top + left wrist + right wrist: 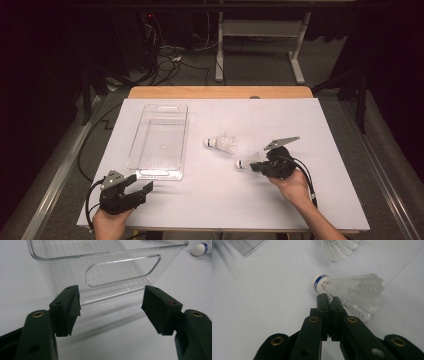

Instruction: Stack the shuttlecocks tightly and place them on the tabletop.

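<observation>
Right gripper view showing right hand-held gripper [329, 298] pinching shuttlecock [352, 290] by its feather skirt, cork end pointing left toward clear bin [160, 142] near counter's left edge.

We find no readable text, label, brand, number or sign anywhere. The nearest thing to a marking is a blue band around the white cork of the shuttlecock [348, 290], seen in the right gripper view; if it carries print, it is too small and blurred for us to read. A second shuttlecock [200, 248] shows the same blue band, equally illegible.
</observation>
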